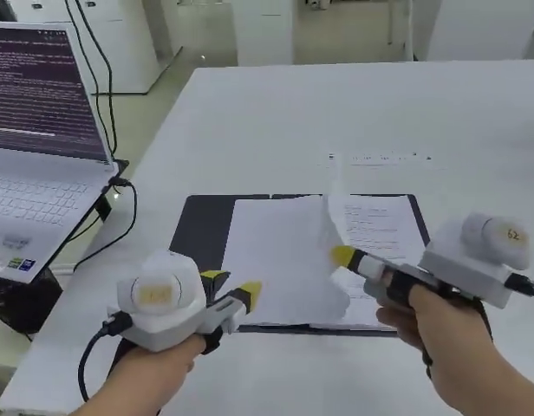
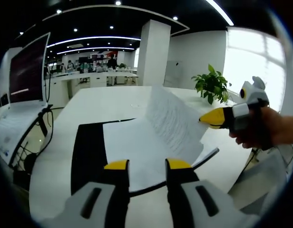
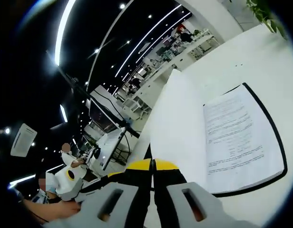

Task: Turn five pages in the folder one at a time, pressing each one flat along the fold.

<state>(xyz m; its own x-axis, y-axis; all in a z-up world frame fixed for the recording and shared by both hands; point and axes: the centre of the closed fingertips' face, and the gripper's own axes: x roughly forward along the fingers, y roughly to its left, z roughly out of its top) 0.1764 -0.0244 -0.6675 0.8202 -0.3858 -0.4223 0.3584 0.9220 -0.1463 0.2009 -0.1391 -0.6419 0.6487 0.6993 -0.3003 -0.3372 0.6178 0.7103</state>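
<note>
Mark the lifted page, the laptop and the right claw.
lifted page (image 2: 172, 118), left gripper view, middle of the raised sheet.
laptop (image 1: 33, 186), head view, on its keyboard.
right claw (image 1: 342, 256), head view, between its yellow tips, shut on the page.

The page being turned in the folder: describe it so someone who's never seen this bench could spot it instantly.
On the white table, right of the laptop, a black folder lies open. Near its fold one white sheet stands raised and curved, its edge pinched in the shut jaws of the right gripper. The printed page to its right lies flat; this one is lifted off the stack.
</note>
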